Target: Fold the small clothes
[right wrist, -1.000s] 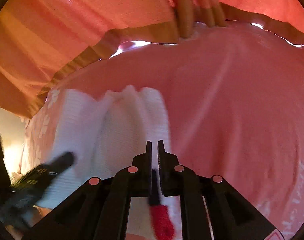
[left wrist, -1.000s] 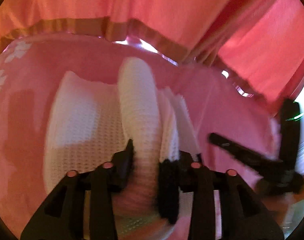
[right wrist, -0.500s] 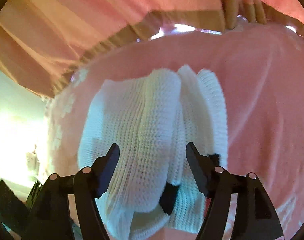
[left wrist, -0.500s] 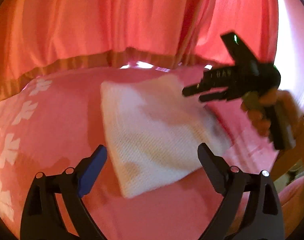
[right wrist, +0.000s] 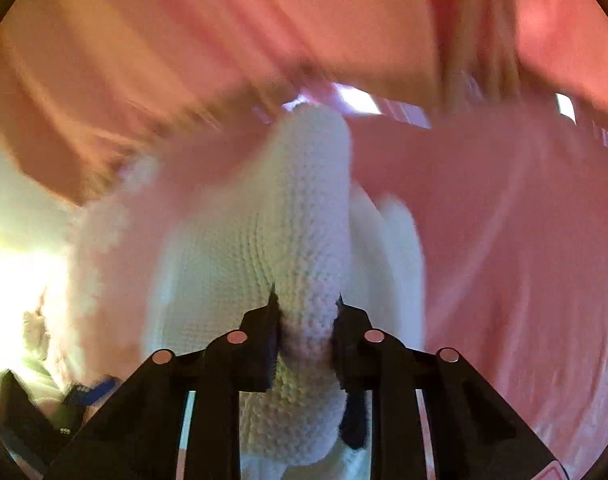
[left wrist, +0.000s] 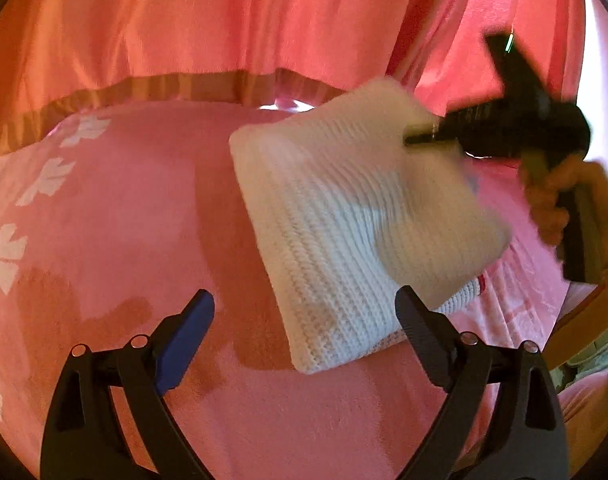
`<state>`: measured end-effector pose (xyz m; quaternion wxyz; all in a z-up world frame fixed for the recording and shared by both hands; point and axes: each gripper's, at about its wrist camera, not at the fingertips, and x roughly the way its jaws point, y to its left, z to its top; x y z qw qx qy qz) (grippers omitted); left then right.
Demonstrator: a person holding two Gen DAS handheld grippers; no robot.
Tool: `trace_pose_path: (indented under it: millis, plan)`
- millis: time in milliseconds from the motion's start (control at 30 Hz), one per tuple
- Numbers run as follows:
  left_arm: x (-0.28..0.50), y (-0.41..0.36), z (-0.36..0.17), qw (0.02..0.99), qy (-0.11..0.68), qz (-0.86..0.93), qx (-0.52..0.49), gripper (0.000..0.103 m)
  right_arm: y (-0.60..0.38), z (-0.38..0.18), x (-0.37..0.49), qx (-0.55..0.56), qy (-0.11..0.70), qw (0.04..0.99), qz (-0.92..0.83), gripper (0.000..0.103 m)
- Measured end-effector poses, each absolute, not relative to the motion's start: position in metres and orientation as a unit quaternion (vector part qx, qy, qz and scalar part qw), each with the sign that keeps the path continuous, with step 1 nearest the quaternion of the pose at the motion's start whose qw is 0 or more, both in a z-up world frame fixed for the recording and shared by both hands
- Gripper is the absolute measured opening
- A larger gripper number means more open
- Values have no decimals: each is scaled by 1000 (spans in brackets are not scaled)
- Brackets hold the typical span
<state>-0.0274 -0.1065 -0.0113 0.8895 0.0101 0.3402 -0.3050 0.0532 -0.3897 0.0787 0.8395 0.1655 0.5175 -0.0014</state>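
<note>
A white knitted garment (left wrist: 344, 208), folded into a thick rectangle, lies on the pink bedspread (left wrist: 103, 220) with its right side raised. My left gripper (left wrist: 301, 298) stands wide open just short of the garment's near corner, and its pads touch nothing. My right gripper (left wrist: 420, 138) bites the garment's far right edge. In the right wrist view a thick knit fold (right wrist: 295, 208) sits between the pads of the right gripper (right wrist: 306, 300), and its jaws are closing on that fold. The left gripper's blue pad (right wrist: 103, 384) shows, blurred, at the bottom left.
An orange-red curtain (left wrist: 223, 20) with a brownish hem hangs behind the bed. White flower prints (left wrist: 43, 180) mark the bedspread's left side. A person's hand (left wrist: 552, 200) holds the right gripper's handle at the right. Bright window light fills the far right.
My left gripper let go of the garment, opened wide and drew back. My right gripper opened over the garment, then closed on a thick fold. The garment's right side has come up.
</note>
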Motion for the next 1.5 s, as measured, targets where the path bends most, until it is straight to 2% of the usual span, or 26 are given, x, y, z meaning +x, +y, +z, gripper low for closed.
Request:
trace_pose_path:
  millis: [67, 167, 200, 267, 367, 400, 467, 533, 600, 767, 867, 933, 1033, 1133, 1167, 1200, 1300, 1500]
  plan:
    - [-25, -110, -15, 887, 350, -300, 17, 89, -399, 50, 53, 169, 548, 819, -22, 23]
    - [-25, -111, -18, 883, 360, -300, 17, 89, -393, 79, 37, 166, 518, 839, -9, 29]
    - [-24, -111, -18, 882, 362, -301, 15, 89, -391, 87, 29, 160, 511, 845, -3, 39]
    - [-25, -112, -18, 882, 362, -301, 16, 90, -386, 92, 7, 161, 517, 841, 21, 49]
    - [-24, -114, -20, 881, 364, -301, 21, 90, -377, 84, -20, 164, 541, 824, 42, 52]
    - [-24, -115, -21, 880, 367, -301, 21, 90, -371, 79, -25, 158, 548, 820, 48, 57]
    - [-25, -117, -24, 878, 371, -301, 25, 90, -360, 68, -28, 140, 561, 814, 50, 58]
    - [-26, -121, -29, 877, 376, -298, 32, 91, -351, 52, -30, 133, 574, 806, 56, 6]
    - [-27, -124, -33, 876, 380, -296, 39, 90, -353, 53, -37, 140, 568, 809, 56, 7]
    - [-29, -126, -35, 875, 380, -297, 47, 91, -370, 103, -61, 116, 514, 849, 33, 7]
    - [-27, -128, -38, 872, 387, -296, 48, 91, -372, 47, -54, 85, 597, 797, 9, 8]
    - [-23, -129, -39, 867, 399, -297, 44, 91, -365, 35, -49, 73, 607, 791, 13, 8]
    - [-20, -126, -34, 862, 407, -301, 29, 91, -371, 70, -51, 104, 574, 812, 18, 19]
    - [-12, -122, -17, 863, 398, -311, -3, 91, -376, 110, -53, 118, 511, 851, 26, 47]
    - [-4, -122, -8, 861, 400, -314, -18, 91, -379, 120, -48, 125, 487, 864, 24, 62]
    - [4, -123, -4, 859, 404, -315, -27, 92, -382, 124, -41, 132, 473, 871, 19, 67]
    - [37, -130, 3, 854, 415, -310, -48, 93, -387, 116, -11, 148, 475, 867, 11, 68]
    - [94, -153, -28, 845, 456, -273, -57, 93, -395, 63, 29, 149, 530, 834, -20, 68]
